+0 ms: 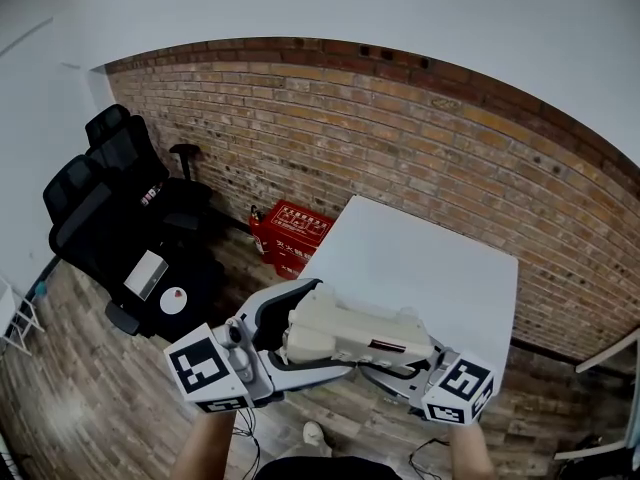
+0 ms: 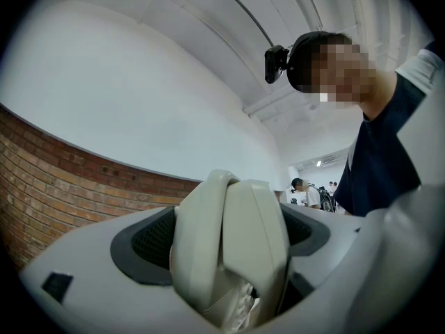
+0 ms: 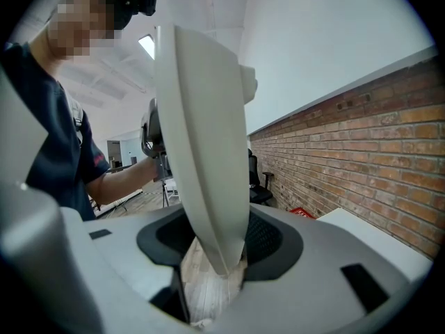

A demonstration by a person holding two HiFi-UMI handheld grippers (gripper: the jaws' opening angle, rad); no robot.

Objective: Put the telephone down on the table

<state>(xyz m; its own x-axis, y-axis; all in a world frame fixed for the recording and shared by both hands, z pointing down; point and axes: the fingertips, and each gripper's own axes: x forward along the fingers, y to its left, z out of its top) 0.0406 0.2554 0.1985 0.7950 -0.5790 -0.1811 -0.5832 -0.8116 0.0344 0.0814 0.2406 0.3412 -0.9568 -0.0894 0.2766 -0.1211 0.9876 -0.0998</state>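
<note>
A cream telephone (image 1: pixel 345 330) with its handset on top hangs in the air just short of the near edge of the white table (image 1: pixel 420 258), carried between both grippers. My left gripper (image 1: pixel 298 336) is shut on the telephone's left end, which fills the space between its jaws in the left gripper view (image 2: pixel 229 245). My right gripper (image 1: pixel 405 360) is shut on the right end. In the right gripper view the telephone (image 3: pixel 201 145) shows as a tall pale slab standing up between the black pads (image 3: pixel 268 239).
Black office chairs (image 1: pixel 120 218) stand at the left on the wooden floor. A red crate (image 1: pixel 290 233) sits against the brick wall (image 1: pixel 400 138) beside the table's far left corner. Other people (image 2: pixel 300 186) stand far off in the room.
</note>
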